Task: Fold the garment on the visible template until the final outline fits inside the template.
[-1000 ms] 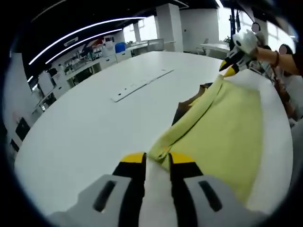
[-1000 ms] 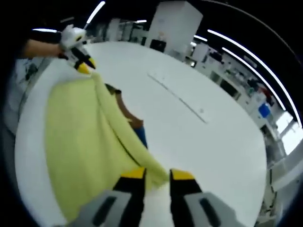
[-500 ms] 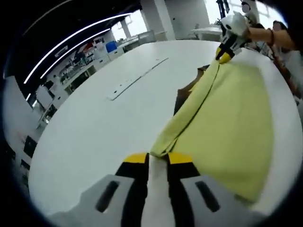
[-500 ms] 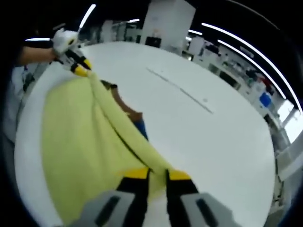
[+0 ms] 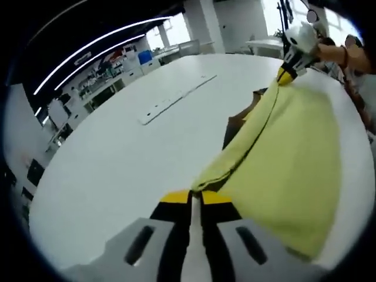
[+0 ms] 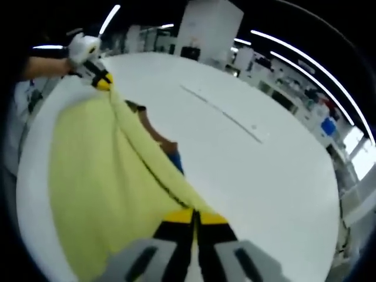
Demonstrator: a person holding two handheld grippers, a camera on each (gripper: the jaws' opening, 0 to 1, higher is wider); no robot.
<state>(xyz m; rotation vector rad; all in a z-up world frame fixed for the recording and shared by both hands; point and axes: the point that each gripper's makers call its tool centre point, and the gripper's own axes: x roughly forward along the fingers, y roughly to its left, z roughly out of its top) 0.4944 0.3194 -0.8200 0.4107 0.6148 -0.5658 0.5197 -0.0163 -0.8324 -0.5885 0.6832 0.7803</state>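
A pale yellow garment (image 5: 288,158) hangs stretched between my two grippers above the white table (image 5: 117,153). In the left gripper view my left gripper (image 5: 195,198) is shut on one corner of its upper edge, and the right gripper (image 5: 285,75) holds the far corner at the top right. In the right gripper view my right gripper (image 6: 194,218) is shut on the garment (image 6: 88,170), with the left gripper (image 6: 101,80) far off at the upper left. A brown template (image 5: 238,122) peeks out under the cloth, with a blue patch (image 6: 176,164) beside the brown (image 6: 158,136).
A long white strip (image 5: 176,98) lies on the table beyond the garment. A person's hand and sleeve (image 6: 50,59) hold the far gripper. Desks, shelves and pillars stand around the room's edge.
Both grippers' jaws have closed tighter on the garment's edge. The cloth is pulled more taut between them, and the views have shifted slightly.
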